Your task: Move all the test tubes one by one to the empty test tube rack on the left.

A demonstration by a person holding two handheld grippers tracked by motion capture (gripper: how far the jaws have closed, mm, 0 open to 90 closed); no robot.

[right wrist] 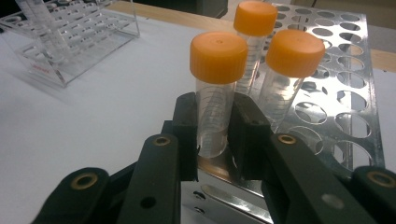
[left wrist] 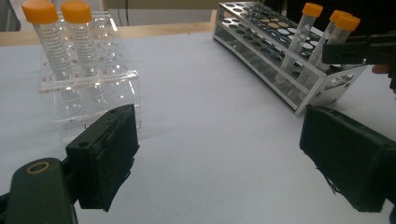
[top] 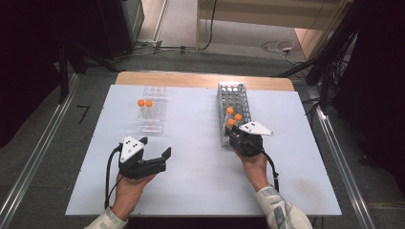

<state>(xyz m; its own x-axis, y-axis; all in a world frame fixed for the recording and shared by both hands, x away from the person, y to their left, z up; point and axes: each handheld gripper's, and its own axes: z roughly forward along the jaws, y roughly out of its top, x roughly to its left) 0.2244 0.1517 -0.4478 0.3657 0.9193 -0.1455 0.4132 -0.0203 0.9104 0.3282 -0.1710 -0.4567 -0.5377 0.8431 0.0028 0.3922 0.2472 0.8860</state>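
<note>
Right tongs (right wrist: 215, 135) clamped on nearest tube (right wrist: 215, 93) (in metal rack (right wrist: 345, 93)); left tongs (left wrist: 219, 154) wide.

Right tool (top: 232, 132) grips an orange-capped tube (top: 231, 122) in the metal rack (top: 233, 98).

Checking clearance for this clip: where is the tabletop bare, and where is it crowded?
Bare: the white tabletop between the clear rack and the metal rack, and the near edge between both hands. Crowded: the metal rack's near end, where the right gripper clamps an orange-capped tube beside two others.
</note>
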